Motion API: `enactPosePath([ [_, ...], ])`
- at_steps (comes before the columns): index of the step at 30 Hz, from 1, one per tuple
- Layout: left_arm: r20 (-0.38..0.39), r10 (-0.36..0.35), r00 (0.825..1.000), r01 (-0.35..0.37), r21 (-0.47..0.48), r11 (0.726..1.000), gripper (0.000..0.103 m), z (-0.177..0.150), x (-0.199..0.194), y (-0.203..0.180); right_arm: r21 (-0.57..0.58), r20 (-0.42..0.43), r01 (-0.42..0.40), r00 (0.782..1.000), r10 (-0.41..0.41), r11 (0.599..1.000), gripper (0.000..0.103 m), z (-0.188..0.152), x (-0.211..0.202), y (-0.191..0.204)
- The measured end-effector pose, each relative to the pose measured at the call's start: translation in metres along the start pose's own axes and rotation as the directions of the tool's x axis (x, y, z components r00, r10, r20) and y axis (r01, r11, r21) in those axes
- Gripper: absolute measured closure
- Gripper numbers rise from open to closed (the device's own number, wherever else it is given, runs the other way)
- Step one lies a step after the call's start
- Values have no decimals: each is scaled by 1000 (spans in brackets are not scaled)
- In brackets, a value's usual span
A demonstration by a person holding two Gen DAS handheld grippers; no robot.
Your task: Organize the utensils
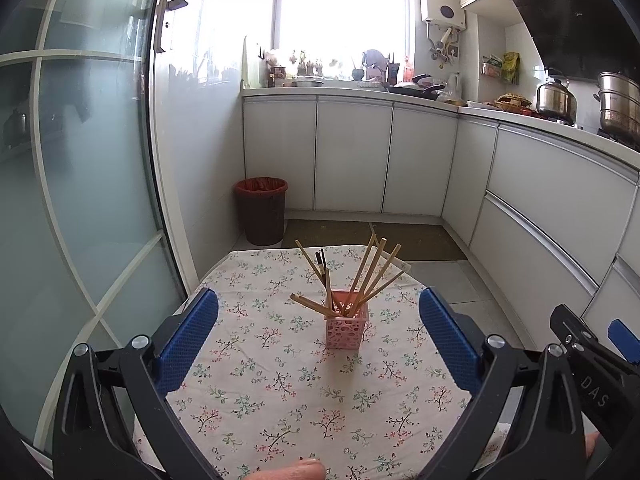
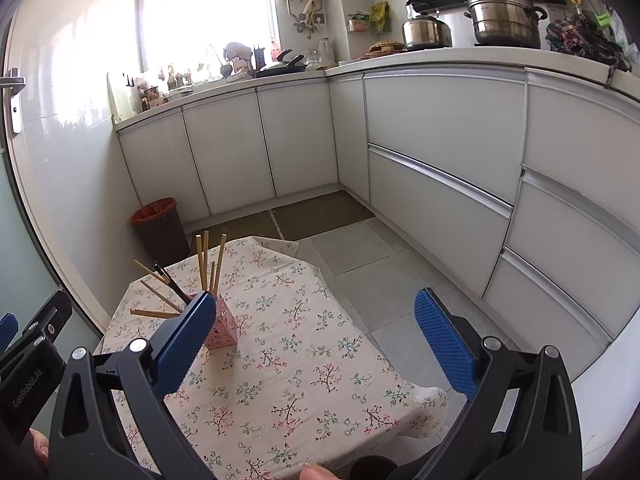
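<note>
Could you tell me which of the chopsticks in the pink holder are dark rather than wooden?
The black pair leaning back-left in the pink holder; all the others are light bamboo.

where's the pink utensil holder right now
The pink utensil holder stands upright near the middle of the floral tablecloth, full of chopsticks. In the left wrist view it sits ahead, between the open left tongs.

In the right wrist view, a blue textured finger [image 2: 188, 336] hides the near upper corner of the pink perforated plastic holder [image 2: 221, 328], so where the wooden chopsticks [image 2: 206, 260] enter it cannot be seen. The flower-patterned counter cloth [image 2: 288, 380] is cut off below. The windowsill clutter [image 1: 320, 66] is washed out by glare.
</note>
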State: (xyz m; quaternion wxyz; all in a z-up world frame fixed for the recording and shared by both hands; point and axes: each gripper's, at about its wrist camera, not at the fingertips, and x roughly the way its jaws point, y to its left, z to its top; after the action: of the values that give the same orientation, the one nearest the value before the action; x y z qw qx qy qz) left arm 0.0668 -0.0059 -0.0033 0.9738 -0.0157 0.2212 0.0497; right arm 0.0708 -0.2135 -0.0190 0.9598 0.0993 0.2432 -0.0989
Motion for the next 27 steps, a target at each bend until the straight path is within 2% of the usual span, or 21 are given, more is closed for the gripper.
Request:
enactPosePath([
  [27, -11, 13, 1000, -13, -7, 1000, 7, -1, 1, 0, 3, -19, -14, 1000, 14, 1000, 6, -2, 2, 0],
])
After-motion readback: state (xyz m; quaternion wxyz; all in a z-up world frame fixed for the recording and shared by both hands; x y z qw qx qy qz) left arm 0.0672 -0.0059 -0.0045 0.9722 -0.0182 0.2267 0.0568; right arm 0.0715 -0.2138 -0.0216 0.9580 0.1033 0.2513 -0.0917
